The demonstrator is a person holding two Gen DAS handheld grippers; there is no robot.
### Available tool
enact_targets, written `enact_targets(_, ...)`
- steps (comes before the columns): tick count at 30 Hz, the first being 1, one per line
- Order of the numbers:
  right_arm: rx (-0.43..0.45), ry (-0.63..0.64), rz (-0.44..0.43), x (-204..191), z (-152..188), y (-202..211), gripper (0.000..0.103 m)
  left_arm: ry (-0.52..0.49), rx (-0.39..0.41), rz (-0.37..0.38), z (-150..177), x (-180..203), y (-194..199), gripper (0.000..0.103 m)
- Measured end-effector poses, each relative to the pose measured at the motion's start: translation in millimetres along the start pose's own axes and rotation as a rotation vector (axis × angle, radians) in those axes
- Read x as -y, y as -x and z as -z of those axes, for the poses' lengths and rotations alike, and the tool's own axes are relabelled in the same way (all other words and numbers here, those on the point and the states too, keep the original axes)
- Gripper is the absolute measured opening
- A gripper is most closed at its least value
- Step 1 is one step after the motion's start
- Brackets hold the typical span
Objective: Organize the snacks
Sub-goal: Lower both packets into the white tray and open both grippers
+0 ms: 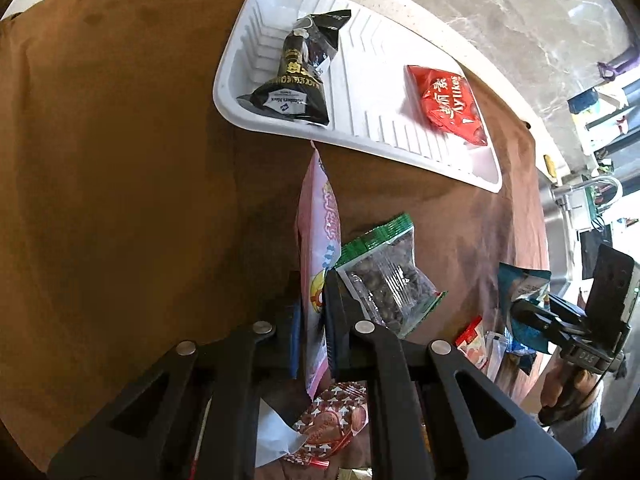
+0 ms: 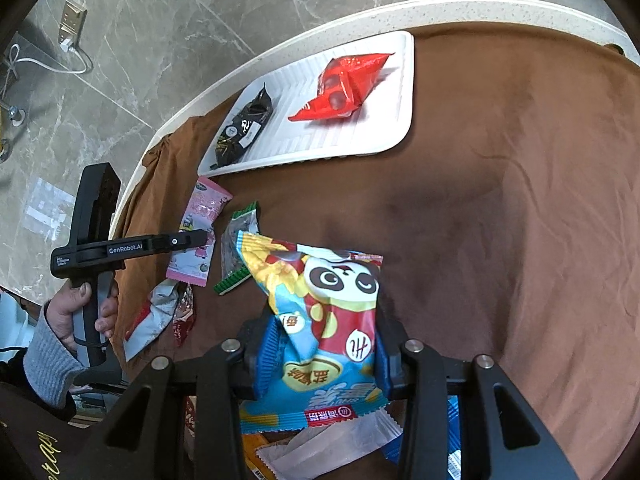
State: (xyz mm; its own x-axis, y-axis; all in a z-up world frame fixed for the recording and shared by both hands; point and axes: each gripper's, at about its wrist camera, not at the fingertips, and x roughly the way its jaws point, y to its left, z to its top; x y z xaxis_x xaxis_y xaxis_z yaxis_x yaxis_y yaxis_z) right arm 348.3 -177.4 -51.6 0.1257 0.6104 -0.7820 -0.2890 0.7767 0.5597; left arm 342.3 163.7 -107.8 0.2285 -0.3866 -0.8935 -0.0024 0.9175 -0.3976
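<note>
**Both packets gripped, tray drop pending**

Left gripper (image 1: pixel 314 312) clenched w/ jaws on flat pink foil snack packet (image 1: pixel 318 248), held edge-on and upright, top corner pointed toward white ribbed plastic tray (image 1: pixel 360 136). Right gripper (image 2: pixel 320 344) clenched on crinkly blue-and-yellow panda-print snack bag (image 2: pixel 320 312), pinched approx mid-body, upper half flared loose above the jaws. Both packets judged lifted off the brown cloth-covered table (image 1: pixel 120 160); contact w/ cloth not clear from either view.

Already on tray: black glossy snack pouch (image 1: pixel 296 68) at one end, red shiny foil packet (image 1: pixel 450 100) toward the other. Bare ribbed strip btwn them looked like the best landing spot.

Left on table: clear green-edged bag of dark seeds (image 1: pixel 390 276) just beside pink packet; red-and-white patterned wrapper (image 1: pixel 332 420) near left jaws; more wrappers nearby.

Advice, as judgement only:
- Carried one at a time to avoid grippers crossing over the tray.
- Pink packet tilted flat before release, else likely to topple off the rim.
- Panda bag lowered till base met ribs, then released; puffy, prob. slippery.
- Kept clear of black pouch and red packet to avoid nudging them.
</note>
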Motion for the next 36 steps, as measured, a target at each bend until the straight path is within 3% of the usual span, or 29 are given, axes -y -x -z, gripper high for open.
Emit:
enact_targets(5, 0.011, 0.0, -0.003, -4, 0, -2, 0.04, -0.012, -0.002, 0.008, -1, 3, -3, 0.007)
enact_targets(19, 0.071, -0.079, -0.118, 0, -32, 13, 0.04, 0.017, 0.05, 0.193, -16, 10, 18, 0.006)
enact_targets(29, 0.122, -0.051, -0.169, -25, -98, -1, 0.04, -0.014, 0.099, 0.252, -71, 19, 23, 0.006)
enact_targets(36, 0.107, -0.037, -0.157, -38, -151, -48, 0.04, -0.019, 0.116, 0.251, -121, 20, 2, 0.006)
